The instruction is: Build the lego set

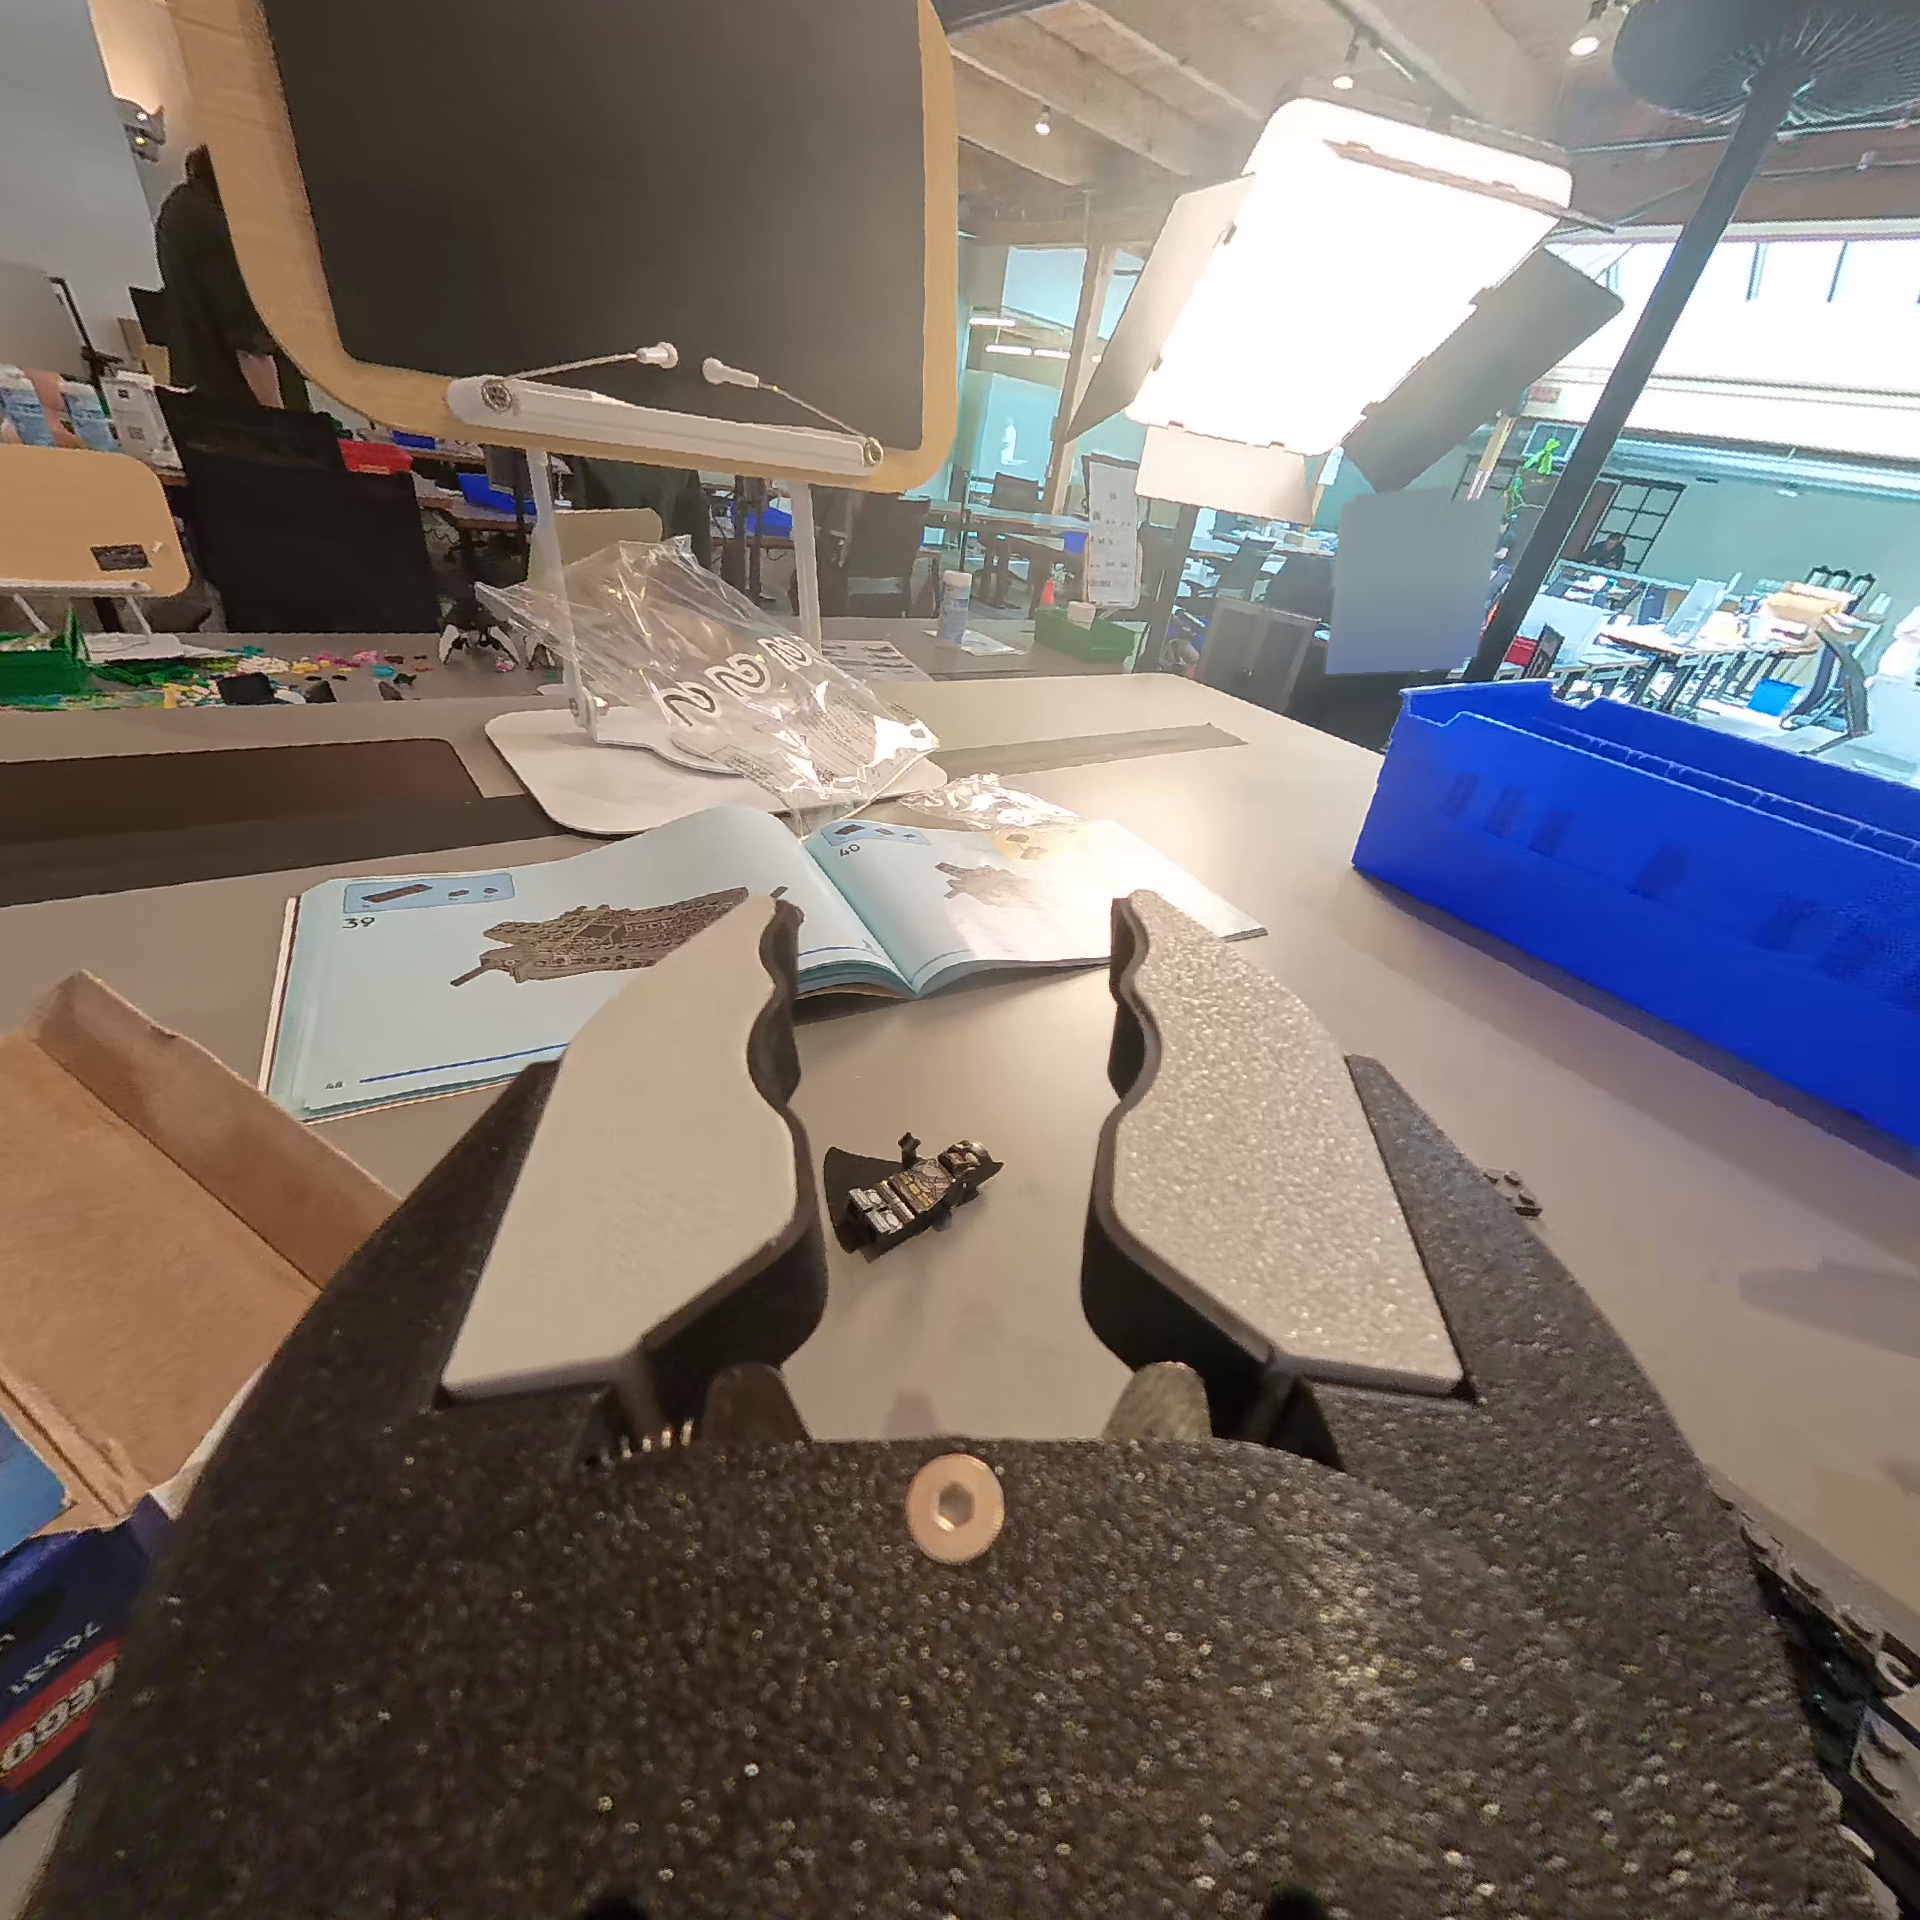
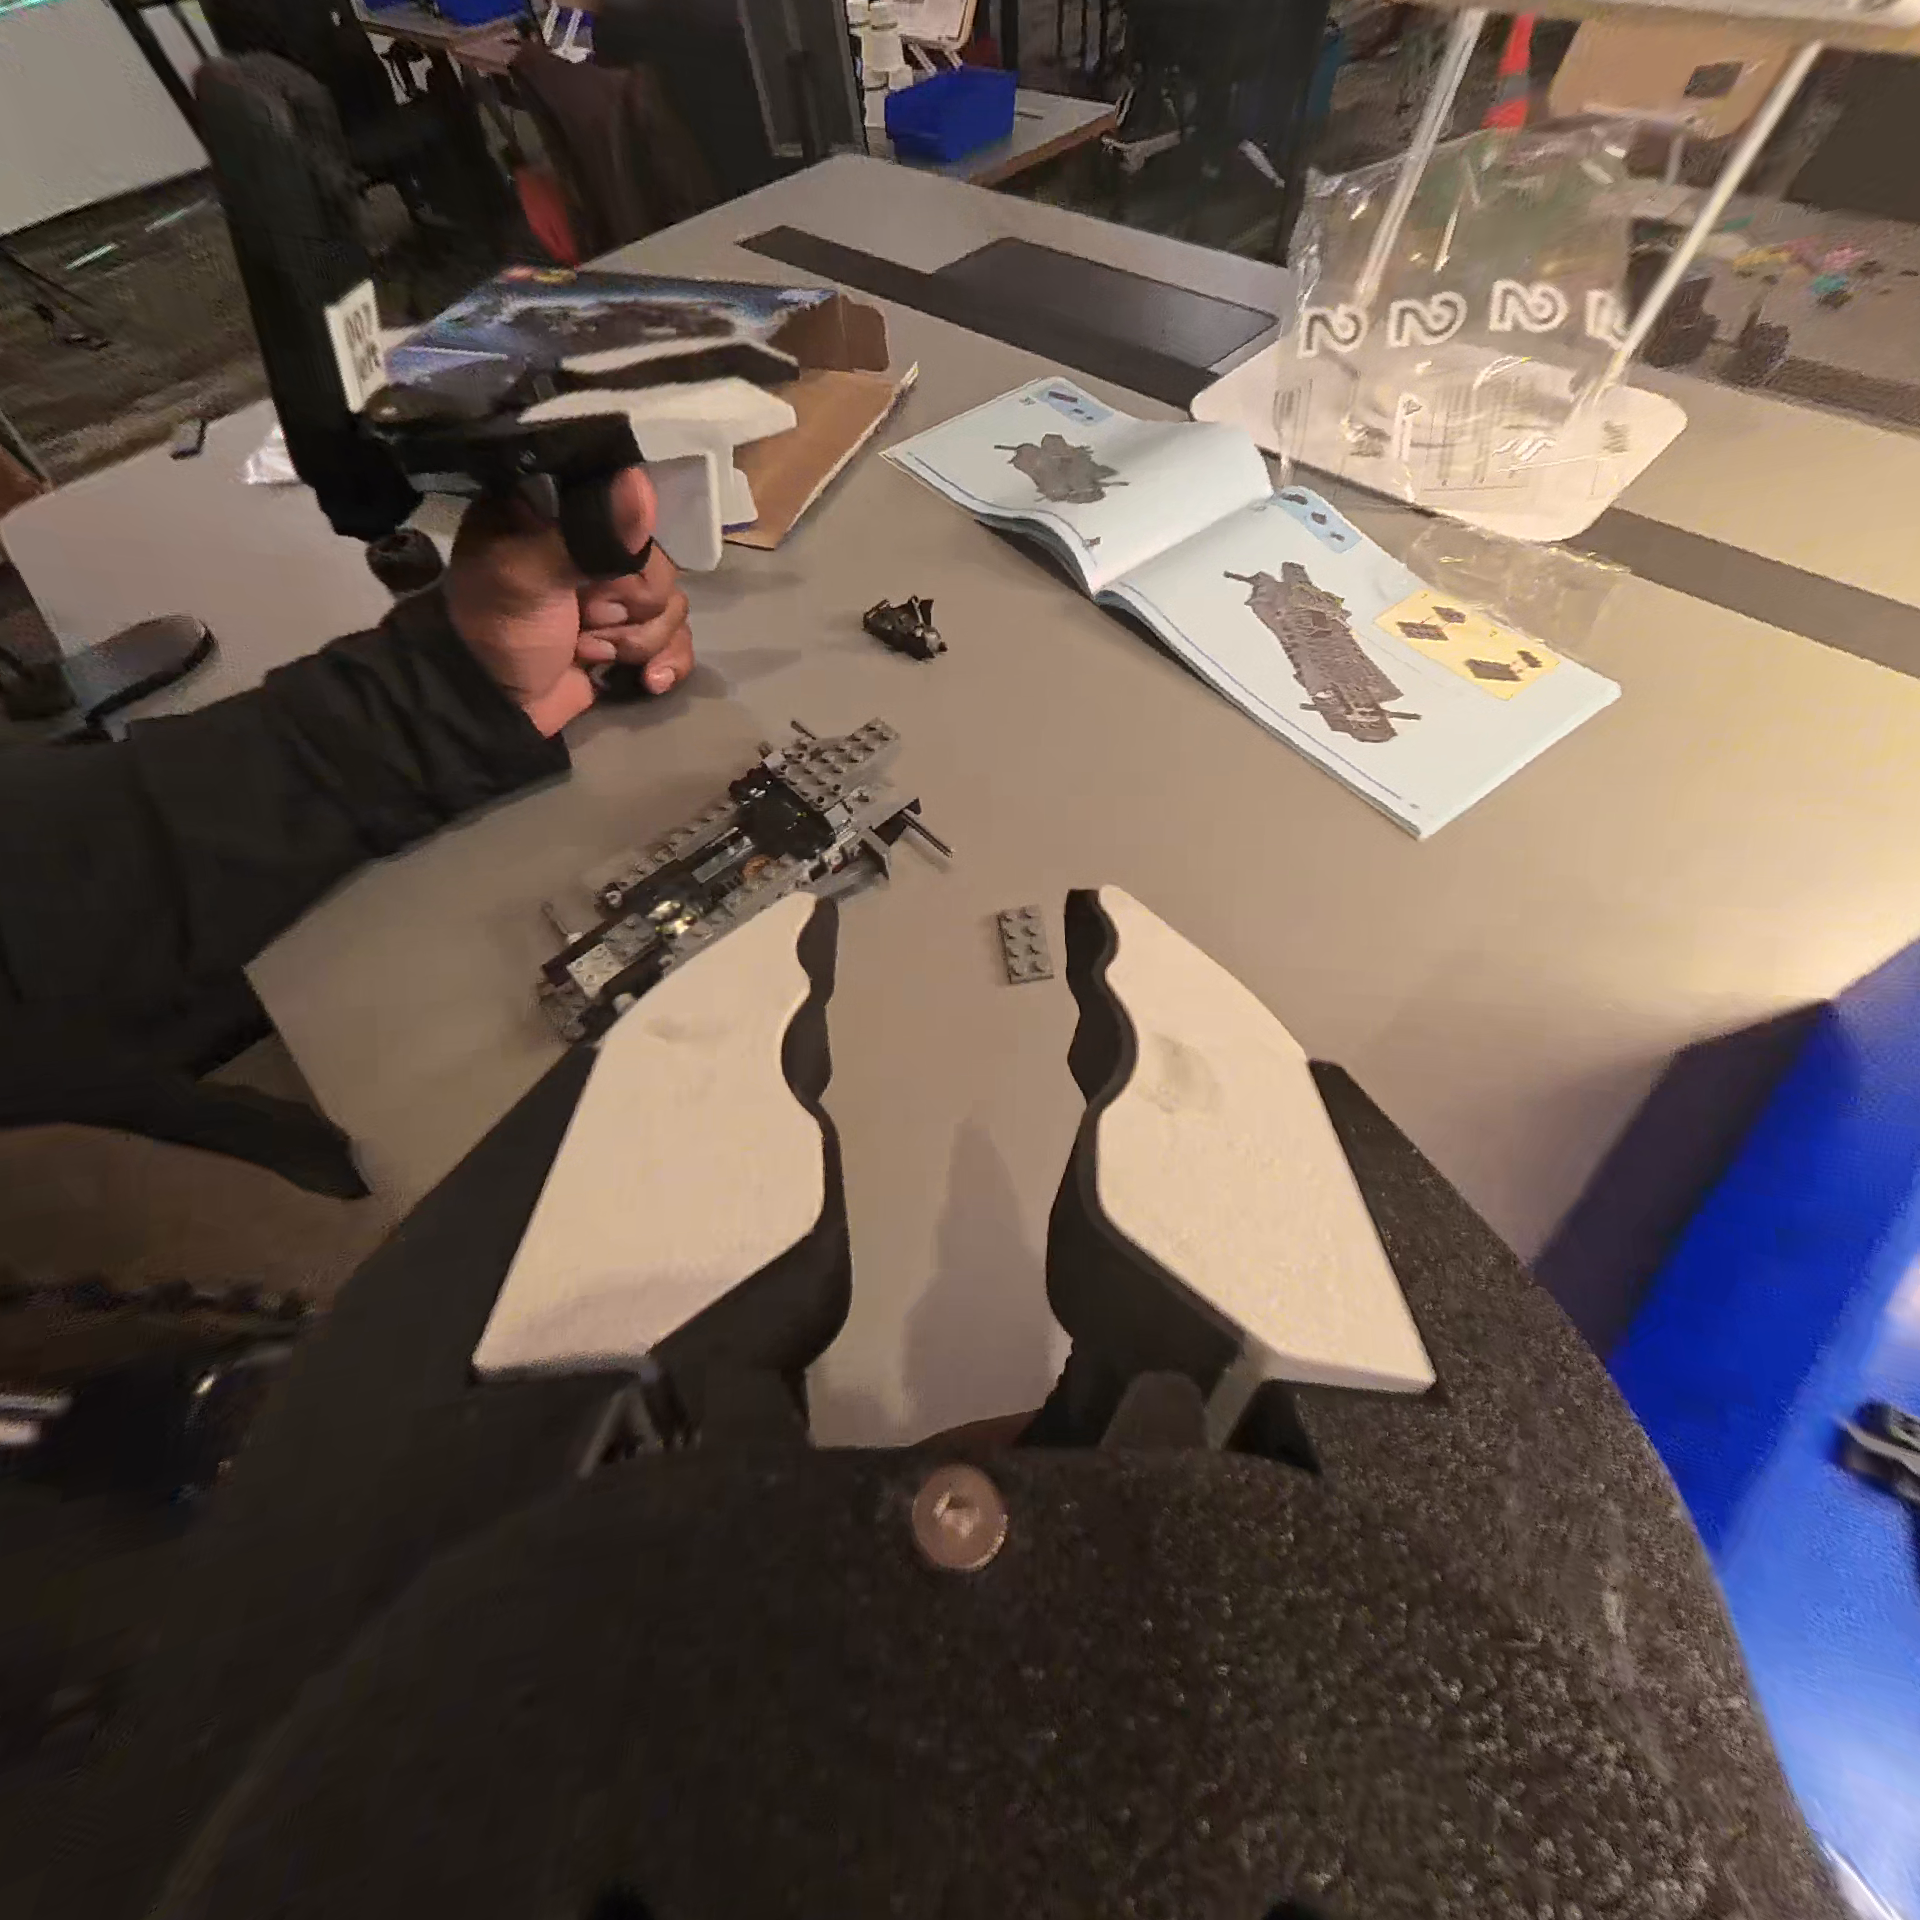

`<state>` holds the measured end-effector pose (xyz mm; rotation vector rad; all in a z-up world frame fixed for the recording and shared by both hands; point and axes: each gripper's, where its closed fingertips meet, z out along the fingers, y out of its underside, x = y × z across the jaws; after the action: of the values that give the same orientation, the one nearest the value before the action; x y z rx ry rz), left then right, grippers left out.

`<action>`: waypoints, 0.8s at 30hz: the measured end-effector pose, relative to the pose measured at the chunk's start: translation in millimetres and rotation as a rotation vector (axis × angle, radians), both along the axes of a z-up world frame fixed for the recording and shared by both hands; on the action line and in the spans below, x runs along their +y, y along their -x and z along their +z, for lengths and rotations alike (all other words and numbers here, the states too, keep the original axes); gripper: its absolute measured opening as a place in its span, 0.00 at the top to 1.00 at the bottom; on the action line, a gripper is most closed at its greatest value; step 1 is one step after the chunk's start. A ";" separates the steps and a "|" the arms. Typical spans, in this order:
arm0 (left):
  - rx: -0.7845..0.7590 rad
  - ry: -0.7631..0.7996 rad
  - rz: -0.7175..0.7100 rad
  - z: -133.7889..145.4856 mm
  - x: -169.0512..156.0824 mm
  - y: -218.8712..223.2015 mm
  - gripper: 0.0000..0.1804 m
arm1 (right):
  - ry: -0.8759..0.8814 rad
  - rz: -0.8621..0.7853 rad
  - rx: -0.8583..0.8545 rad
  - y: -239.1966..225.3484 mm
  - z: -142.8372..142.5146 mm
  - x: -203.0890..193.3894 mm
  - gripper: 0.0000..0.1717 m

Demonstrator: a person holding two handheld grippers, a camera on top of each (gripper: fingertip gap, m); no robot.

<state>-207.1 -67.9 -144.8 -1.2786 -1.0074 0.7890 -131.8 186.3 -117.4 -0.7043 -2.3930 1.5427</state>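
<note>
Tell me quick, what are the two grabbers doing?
Left gripper: open, holding nothing, above a small black figure.
Right gripper: open, holding nothing, beside a grey plate.

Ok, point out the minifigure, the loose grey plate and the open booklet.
Minifigure (image 1: 914,1195), left wrist view, on its torso.
Grey plate (image 2: 1027,943), right wrist view, on its studded top.
Booklet (image 2: 1226,582), right wrist view, on the right-hand page near the spine.
</note>
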 end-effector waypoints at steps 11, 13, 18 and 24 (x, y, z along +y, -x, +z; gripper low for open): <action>-0.019 -0.082 -0.039 0.1 -4.6 0.9 0.68 | -0.181 -0.362 -0.107 55.2 2.7 187.6 0.75; -0.019 -0.087 -0.039 0.2 -4.9 1.0 0.68 | -0.240 -0.402 -0.165 58.3 -18.3 210.1 0.75; -0.028 -0.078 -0.039 -1.0 -3.9 1.9 0.68 | -0.309 -0.408 -0.289 53.6 -59.5 227.8 0.75; -0.045 -0.099 -0.051 -2.3 -4.8 3.4 0.68 | -0.368 -0.367 -0.335 56.1 -74.5 232.4 0.79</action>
<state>-210.5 -72.7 -147.1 -1.2370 -1.0329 0.6663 -188.0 418.7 -191.9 -1.3027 -2.4837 0.8644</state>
